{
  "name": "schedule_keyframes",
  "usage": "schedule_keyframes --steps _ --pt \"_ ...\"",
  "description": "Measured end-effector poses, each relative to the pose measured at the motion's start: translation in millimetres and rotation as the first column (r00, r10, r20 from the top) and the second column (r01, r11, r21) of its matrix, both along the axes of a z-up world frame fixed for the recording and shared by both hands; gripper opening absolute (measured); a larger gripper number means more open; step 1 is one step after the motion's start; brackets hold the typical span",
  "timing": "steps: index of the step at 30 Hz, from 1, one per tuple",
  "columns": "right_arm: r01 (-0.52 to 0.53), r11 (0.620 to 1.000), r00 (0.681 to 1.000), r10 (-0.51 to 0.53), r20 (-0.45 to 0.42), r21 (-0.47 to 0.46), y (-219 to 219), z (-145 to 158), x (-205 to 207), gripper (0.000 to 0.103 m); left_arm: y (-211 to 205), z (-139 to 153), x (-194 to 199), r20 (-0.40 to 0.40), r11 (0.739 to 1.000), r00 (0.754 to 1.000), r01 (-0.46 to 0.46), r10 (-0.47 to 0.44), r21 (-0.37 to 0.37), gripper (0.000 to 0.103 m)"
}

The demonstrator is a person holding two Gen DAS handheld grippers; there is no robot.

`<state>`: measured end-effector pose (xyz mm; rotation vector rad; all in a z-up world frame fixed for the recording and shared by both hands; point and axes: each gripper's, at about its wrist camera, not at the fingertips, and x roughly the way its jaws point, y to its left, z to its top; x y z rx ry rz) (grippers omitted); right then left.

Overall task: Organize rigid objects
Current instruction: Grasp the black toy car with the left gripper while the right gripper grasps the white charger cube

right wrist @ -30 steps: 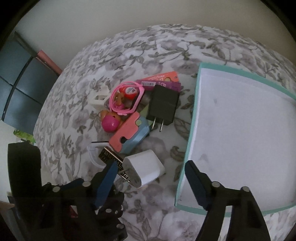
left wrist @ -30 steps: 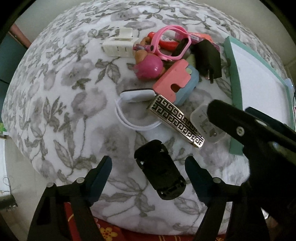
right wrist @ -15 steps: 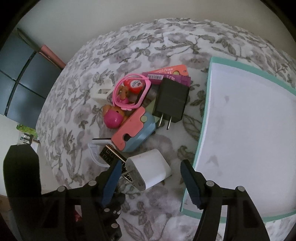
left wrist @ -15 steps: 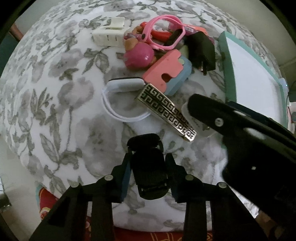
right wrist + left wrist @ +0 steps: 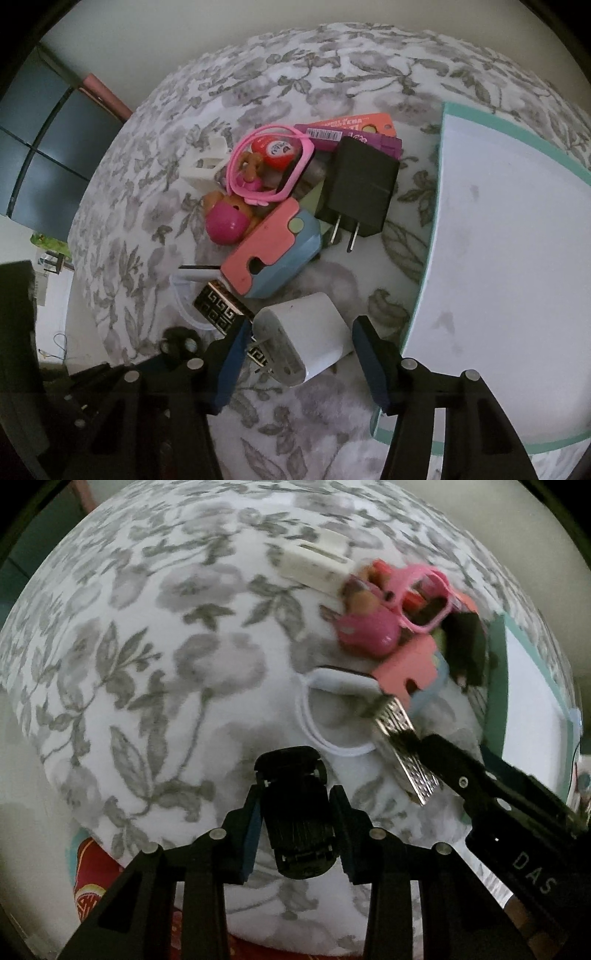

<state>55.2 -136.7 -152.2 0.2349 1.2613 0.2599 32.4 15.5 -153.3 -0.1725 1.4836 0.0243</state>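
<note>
My left gripper [image 5: 297, 812] is clamped on the small black toy car [image 5: 297, 808], long axis running straight away from the camera, just above the floral tablecloth [image 5: 147, 664]. My right gripper [image 5: 297, 360] sits wide open around the white cube charger [image 5: 306, 336], prongs pointing left; can't tell if it's touching.

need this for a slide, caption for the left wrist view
Left gripper shut on a black toy car above the floral cloth, clutter pile beyond.
</note>
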Motion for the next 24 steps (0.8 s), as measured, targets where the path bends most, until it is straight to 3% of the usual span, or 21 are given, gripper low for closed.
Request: schedule_keyframes --steps 10,15,24 --pt "0.026 0.999 1.0 -0.026 -0.007 0.027 -8 -5 6 0.055 10 -4 6 -0.013 1.0 1.0 0.004 -0.005 -0.016 0.037" --pt "0.047 0.999 0.999 -0.047 0.006 -0.014 -12 0 3 0.041 13 -7 4 -0.011 1.0 1.0 0.003 -0.003 -0.018 0.037" --pt "0.016 0.996 1.0 -0.016 0.004 -0.089 -5 -7 3 0.037 7 4 -6 -0.023 1.0 1.0 0.017 -0.017 0.009 0.037"
